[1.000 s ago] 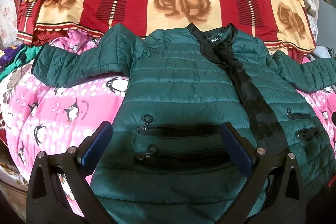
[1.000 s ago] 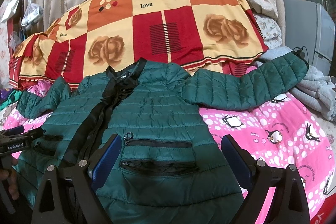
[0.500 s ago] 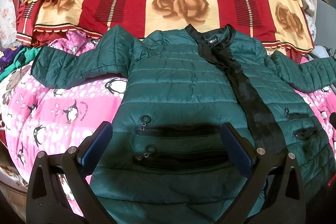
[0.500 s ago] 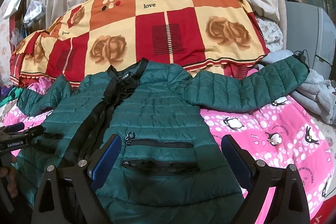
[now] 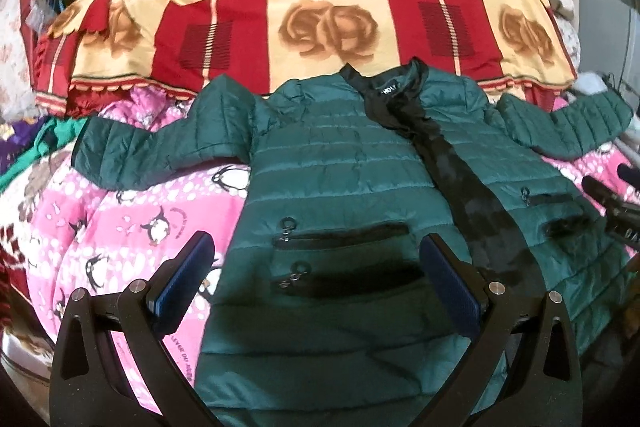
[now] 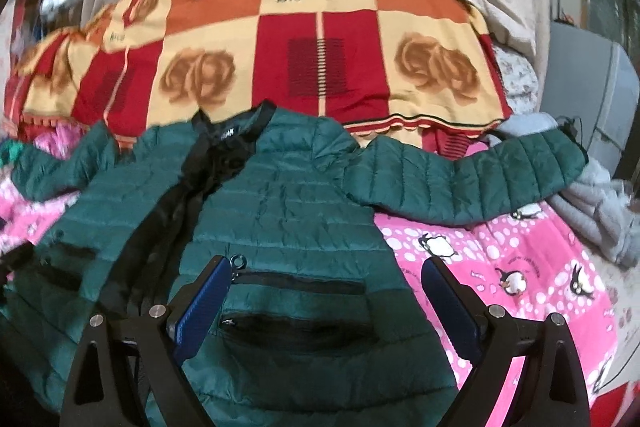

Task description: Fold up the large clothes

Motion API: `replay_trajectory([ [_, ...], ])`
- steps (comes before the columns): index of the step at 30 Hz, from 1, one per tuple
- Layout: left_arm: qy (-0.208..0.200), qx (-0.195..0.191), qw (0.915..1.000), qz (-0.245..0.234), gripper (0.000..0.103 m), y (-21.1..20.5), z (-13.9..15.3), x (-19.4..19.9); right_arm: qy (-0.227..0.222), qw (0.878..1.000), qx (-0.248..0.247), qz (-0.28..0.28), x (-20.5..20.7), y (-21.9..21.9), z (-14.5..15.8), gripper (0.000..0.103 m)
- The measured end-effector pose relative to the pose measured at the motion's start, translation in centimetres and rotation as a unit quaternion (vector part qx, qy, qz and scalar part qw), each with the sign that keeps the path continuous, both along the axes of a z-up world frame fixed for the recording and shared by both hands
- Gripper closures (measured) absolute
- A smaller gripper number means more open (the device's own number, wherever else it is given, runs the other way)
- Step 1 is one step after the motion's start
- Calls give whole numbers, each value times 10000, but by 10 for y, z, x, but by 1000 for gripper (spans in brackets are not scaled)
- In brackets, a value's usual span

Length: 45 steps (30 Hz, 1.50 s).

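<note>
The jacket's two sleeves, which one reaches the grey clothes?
The right sleeve: its cuff touches the grey clothes. The left sleeve lies only on the pink penguin blanket.

left claw (image 5: 316, 279) pulled back, more jacket (image 5: 344, 163) sleeve visible, right claw (image 6: 324, 301) shifted left

Left gripper (image 5: 316, 267) and right gripper (image 6: 326, 291) gape wide (both empty).

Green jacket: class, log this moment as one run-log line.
green jacket flat, front up, sleeves spread | on pink penguin quilt | left claw open, empty | right claw open, empty | fold not started
</note>
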<state>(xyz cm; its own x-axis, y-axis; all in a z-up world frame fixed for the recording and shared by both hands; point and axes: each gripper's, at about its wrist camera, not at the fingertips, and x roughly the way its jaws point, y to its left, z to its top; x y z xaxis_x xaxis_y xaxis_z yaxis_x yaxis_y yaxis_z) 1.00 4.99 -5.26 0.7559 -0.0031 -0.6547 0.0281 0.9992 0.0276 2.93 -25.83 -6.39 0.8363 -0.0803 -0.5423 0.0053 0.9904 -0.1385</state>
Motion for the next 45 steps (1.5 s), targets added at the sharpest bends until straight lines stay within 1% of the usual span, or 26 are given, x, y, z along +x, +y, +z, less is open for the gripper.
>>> replay_trajectory([
  [2, 27, -169, 9998, 44, 0, 11, 1, 0, -55, 9998, -164, 36, -1, 6, 0, 8],
  [5, 10, -298, 9995, 73, 0, 21, 4, -2, -78, 9994, -305, 118, 1, 13, 0, 8],
  [7, -102, -388, 9991, 101, 0, 27, 4, -7, -86, 9992, -390, 68, 3, 15, -1, 8],
  [10, -180, -464, 9983, 288, 0, 38, 3, -9, -95, 9988, -480, -7, 7, 17, 0, 8],
  [12, -211, -548, 9978, 315, 0, 44, 4, -11, -104, 9985, -525, -67, 10, 18, 1, 8],
  [16, -444, -869, 9948, 281, 0, 56, 9, -21, -101, 9980, -607, -171, 14, 19, 1, 8],
  [18, -589, -1031, 9921, 405, 0, 64, 12, -26, -121, 9975, -664, -197, 15, 20, 2, 8],
  [20, -603, -1192, 9899, 474, 0, 70, 13, -28, -127, 9972, -704, -205, 15, 21, 2, 8],
  [25, -482, -1217, 9897, 573, 0, 72, 11, -26, -136, 9974, -687, -198, 14, 21, 3, 8],
  [29, -395, -1272, 9896, 546, 0, 66, 8, -21, -156, 9981, -541, -241, 10, 16, 4, 8],
  [34, -361, -1196, 9910, 471, 0, 50, 7, -13, -254, 9988, -381, -176, -1, 8, 5, 8],
  [39, -233, -1147, 9922, 435, 0, 34, 4, -5, -377, 9991, -159, -120, -12, -1, 8, 8],
  [45, -231, -771, 9962, 333, 0, 15, 3, -4, -425, 9990, 52, -89, -15, -8, 10, 8],
])
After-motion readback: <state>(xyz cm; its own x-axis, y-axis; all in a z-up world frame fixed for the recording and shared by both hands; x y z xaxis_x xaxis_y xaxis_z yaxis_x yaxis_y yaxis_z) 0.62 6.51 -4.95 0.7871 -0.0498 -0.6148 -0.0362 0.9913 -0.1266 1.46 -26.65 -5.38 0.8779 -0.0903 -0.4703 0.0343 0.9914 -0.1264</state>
